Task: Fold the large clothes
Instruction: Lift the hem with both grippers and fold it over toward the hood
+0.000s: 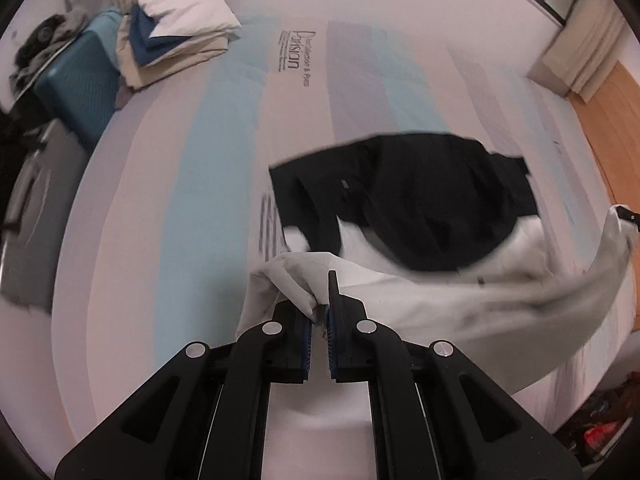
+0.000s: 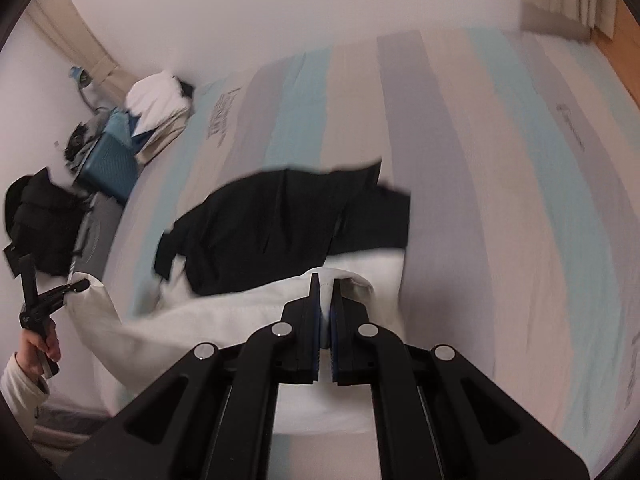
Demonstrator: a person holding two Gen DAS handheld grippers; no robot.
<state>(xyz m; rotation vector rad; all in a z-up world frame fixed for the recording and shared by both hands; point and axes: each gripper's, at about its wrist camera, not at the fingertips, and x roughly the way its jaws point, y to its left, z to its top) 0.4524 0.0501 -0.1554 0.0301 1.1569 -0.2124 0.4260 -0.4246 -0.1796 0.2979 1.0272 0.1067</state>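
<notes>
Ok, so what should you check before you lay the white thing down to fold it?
1. Left gripper shut on white garment: ok.
2. Right gripper shut on its other end: ok.
3. Garment stretched flat between them: not ok, it sags.
4. Landing spot free: not ok, black garment lies on the bed there.
5. Folded pile out of the way: ok.

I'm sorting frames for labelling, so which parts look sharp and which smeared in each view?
Left wrist view: the left tool is crisp, while the black garment and white garment have smeared edges.
Right wrist view: the right tool is sharp, while the striped bed cover streaks; fisheye bends both.
</notes>
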